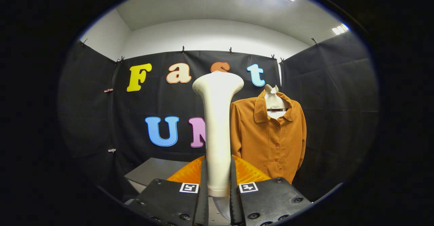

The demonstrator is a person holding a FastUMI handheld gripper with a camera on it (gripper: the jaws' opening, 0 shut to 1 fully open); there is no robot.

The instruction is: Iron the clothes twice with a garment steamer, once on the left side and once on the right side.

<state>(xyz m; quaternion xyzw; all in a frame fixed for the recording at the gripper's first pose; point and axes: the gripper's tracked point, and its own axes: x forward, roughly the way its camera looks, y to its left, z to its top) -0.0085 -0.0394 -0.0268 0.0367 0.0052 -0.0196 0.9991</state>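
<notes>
upright steamer (217,131) between clamped jaws

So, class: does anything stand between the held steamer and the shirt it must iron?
Nothing visible does. The gripper is shut on the garment steamer, and the orange shirt hangs just beyond it, slightly to one side.

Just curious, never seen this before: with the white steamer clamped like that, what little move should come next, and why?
Probably carry the steamer toward the shirt. The tongs are already shut on its handle, holding it upright, but its head sits beside the orange shirt on the mannequin, apparently short of the fabric. Closing that gap would let the first pass begin.
</notes>
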